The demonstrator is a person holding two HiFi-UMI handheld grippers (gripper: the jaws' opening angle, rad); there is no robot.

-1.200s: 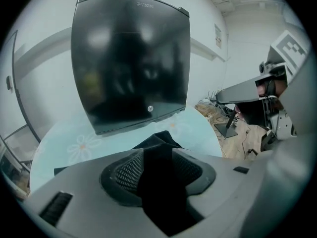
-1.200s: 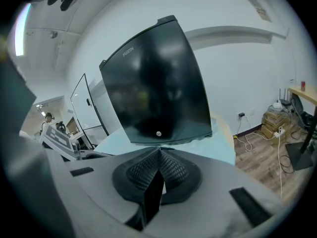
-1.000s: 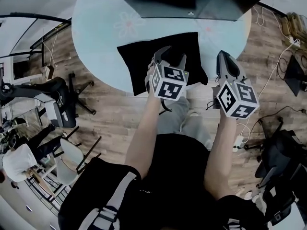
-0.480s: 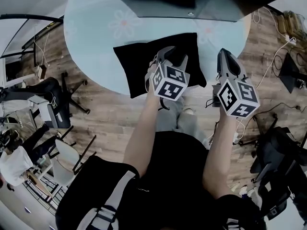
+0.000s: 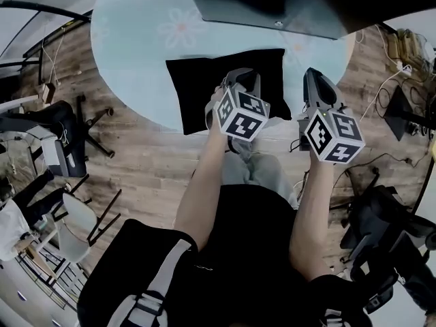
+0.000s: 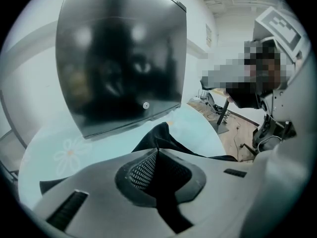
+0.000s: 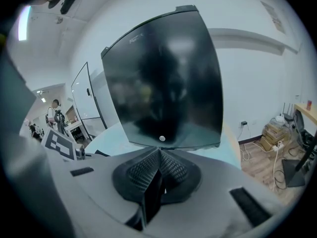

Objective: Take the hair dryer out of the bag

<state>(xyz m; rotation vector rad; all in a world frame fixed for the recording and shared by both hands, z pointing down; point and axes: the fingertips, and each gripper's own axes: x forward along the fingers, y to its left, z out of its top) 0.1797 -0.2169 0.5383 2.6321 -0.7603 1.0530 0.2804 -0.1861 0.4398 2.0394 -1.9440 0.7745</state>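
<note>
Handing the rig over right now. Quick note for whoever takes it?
Left gripper: jaws have just closed on a raised fold of the black bag.
Right gripper: shut, empty, held to the right of the bag.
The bag lies on the round table; hair dryer not in view.
Done: bag fabric gripped. Left: open the bag, find the dryer, pull it out.
</note>
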